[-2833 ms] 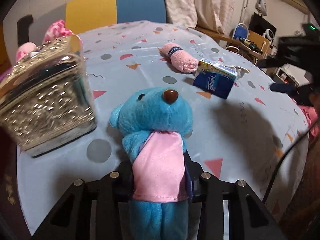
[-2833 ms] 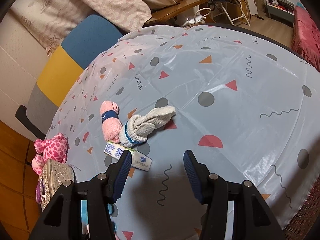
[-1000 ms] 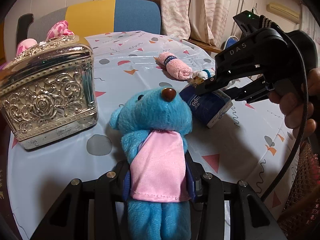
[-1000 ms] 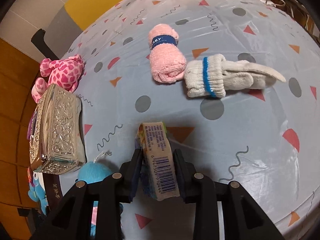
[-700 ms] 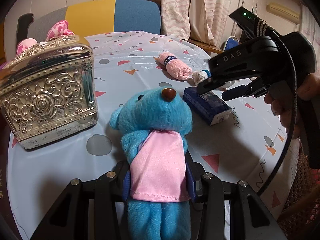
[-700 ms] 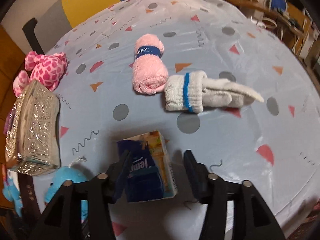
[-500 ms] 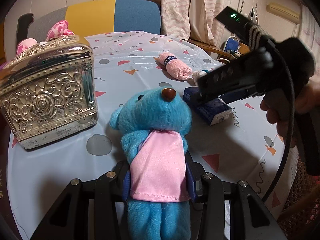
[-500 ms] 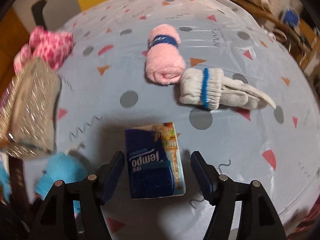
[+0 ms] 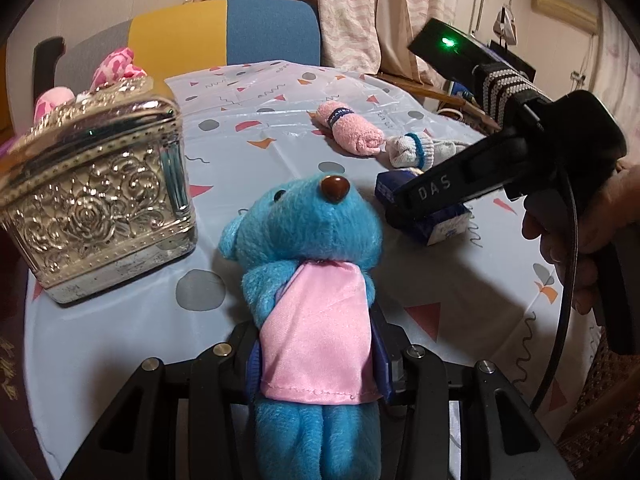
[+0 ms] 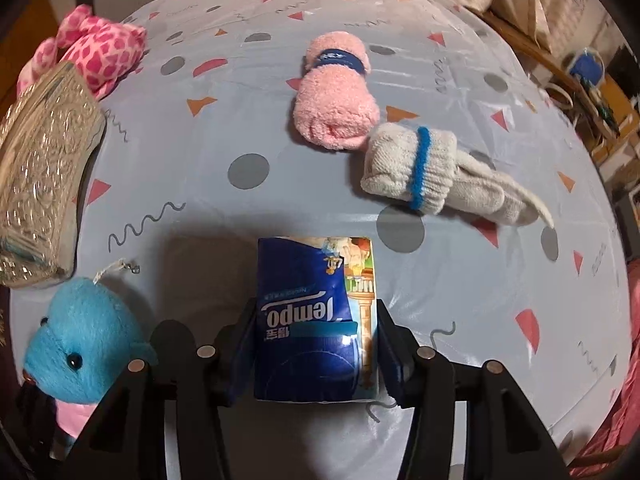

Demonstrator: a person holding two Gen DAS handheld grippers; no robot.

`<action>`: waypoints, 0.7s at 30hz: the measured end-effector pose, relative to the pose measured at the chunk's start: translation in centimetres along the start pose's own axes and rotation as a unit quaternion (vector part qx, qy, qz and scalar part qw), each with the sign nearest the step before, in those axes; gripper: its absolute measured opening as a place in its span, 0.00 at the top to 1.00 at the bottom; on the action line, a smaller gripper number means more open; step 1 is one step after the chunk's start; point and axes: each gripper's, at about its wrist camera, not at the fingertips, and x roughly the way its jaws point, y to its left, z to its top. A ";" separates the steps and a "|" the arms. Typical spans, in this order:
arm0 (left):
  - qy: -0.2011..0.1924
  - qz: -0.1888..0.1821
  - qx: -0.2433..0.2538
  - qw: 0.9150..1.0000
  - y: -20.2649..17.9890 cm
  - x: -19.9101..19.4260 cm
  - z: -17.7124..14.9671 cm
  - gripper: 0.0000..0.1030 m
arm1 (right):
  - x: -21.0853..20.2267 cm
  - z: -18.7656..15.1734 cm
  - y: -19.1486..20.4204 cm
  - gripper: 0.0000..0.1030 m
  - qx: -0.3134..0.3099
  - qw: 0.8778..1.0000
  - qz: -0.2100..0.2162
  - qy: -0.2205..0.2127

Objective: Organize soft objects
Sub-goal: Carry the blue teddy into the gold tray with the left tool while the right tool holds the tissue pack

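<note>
A blue plush bear (image 9: 304, 232) in a pink apron stands on the table with my left gripper (image 9: 316, 336) shut on its waist; the jaws are closing a little tighter. A blue tissue pack (image 10: 304, 280) lies flat between the fingers of my right gripper (image 10: 316, 320). Those jaws are closing, and the pads touch the pack's two long sides. In the left wrist view the right gripper (image 9: 404, 216) points down over the pack (image 9: 444, 228), held by a hand. Beyond lie a pink rolled towel (image 10: 336, 108) and a white rolled glove (image 10: 420, 168) with a blue band.
An embossed silver box (image 9: 96, 200) stands left of the bear, with a pink spotted plush (image 10: 104, 52) behind it. The round table (image 10: 480, 320) has a patterned plastic cover. A grey, yellow and blue chair (image 9: 224, 36) stands at its far side.
The right gripper let go of the pack's narrow sides, laid it flat, rolled, opened wide and is now closed in on its broad width. The left gripper and the bear have not moved.
</note>
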 end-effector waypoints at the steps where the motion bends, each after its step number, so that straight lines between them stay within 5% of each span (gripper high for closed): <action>1: 0.003 0.000 0.001 1.000 0.0 0.0 0.1 0.63 | -0.1 -0.3 0.2 0.49 -0.009 1.000 -0.005 -0.004; 6: 0.021 0.000 -0.021 1.000 0.4 -1.0 0.7 0.65 | 0.1 -0.5 1.1 0.49 -0.029 0.999 -0.013 -0.017; 21: -0.032 0.005 -0.045 0.998 1.5 -8.2 2.6 0.65 | -0.7 -1.5 2.8 0.49 -0.055 0.997 -0.031 -0.034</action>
